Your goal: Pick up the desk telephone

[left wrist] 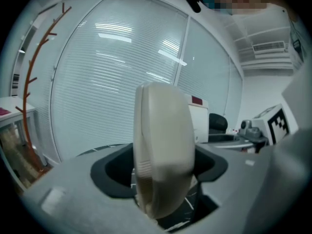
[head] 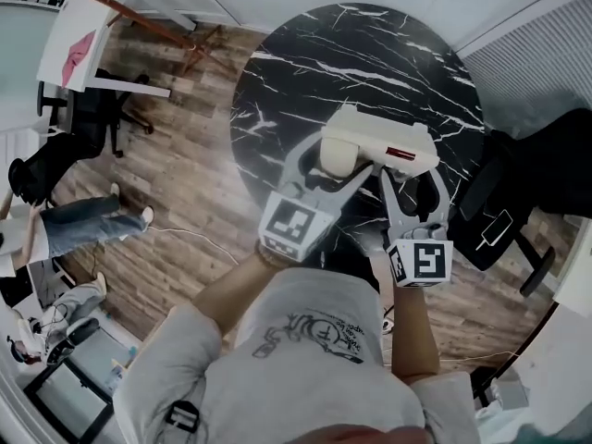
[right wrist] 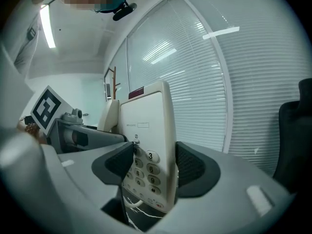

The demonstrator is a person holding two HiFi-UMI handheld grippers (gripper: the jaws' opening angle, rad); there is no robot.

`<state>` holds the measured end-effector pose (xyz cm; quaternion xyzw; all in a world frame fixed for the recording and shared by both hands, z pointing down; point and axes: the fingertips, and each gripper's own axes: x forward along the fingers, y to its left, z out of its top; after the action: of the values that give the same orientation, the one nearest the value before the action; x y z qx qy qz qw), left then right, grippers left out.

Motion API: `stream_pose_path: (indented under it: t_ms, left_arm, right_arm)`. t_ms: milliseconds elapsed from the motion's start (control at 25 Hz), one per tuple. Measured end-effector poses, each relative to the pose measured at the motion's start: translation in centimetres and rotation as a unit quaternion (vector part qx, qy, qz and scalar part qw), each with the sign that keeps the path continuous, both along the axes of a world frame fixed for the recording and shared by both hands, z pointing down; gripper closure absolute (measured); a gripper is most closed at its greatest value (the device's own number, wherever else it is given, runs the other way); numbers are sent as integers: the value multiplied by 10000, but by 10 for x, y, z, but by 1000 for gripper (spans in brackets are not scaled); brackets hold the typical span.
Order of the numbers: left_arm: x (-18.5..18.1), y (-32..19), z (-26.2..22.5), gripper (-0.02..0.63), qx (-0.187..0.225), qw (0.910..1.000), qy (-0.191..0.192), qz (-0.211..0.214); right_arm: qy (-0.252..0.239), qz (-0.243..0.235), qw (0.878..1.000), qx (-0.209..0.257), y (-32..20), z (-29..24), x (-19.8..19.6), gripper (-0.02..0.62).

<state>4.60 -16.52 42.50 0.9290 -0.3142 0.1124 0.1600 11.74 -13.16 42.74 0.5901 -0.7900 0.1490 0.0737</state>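
While I had the desk telephone (head: 375, 146) gripped from the near side over the black marble table (head: 305, 72), both of my tools were pinching it: the left gripper (head: 335, 158) was clamped across the cream handset (left wrist: 163, 150) at the phone's left end, and the right gripper (head: 412, 169) was clamped on the base, its dark pads (right wrist: 192, 167) squeezing either side of the keypad (right wrist: 146, 172). As far as I could judge, the phone hung clear of the tabletop, carried level between the 2 tools. My worry was the handset: it only rested in its cradle, so if my left hand drifted away from my right, it could pull free and leave the base hanging from 1 grip. That grip sat near the right edge on smooth plastic, so the base could then pivot or slide out and drop onto the marble.
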Motion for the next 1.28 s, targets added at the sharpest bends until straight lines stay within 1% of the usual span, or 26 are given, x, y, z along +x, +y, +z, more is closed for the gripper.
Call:
stream_pose_path:
  t_ms: [160, 280, 480, 680, 800, 960, 1080, 1280]
  left_arm:
    - [1, 8, -36, 273, 191, 9998, 43, 11]
    - [0, 14, -60, 273, 343, 9994, 45, 20]
    - [-4, 27, -94, 273, 516, 9986, 62, 15]
    - [-7, 39, -122, 273, 668, 9977, 77, 6]
    - [-7, 47, -136, 273, 750, 9972, 80, -5]
    - [-10, 54, -151, 272, 797, 9967, 119, -9]
    - [-12, 59, -159, 272, 821, 9965, 134, -28]
    - [-15, 64, -168, 272, 842, 9963, 139, -44]
  right_arm:
    - [37, 41, 9997, 224, 8, -35, 1, 327]
    - [112, -20, 9990, 444, 14, -58, -1, 327]
    - [98, 50, 9981, 609, 27, -91, -5, 327]
    - [149, 21, 9966, 813, 39, -119, -8, 325]
    - [89, 66, 9965, 828, 47, -131, -6, 325]
    - [157, 42, 9955, 931, 54, -148, -9, 325]
    - [198, -26, 9946, 1017, 58, -156, -12, 325]
    - [182, -23, 9945, 1035, 62, -165, -15, 325]
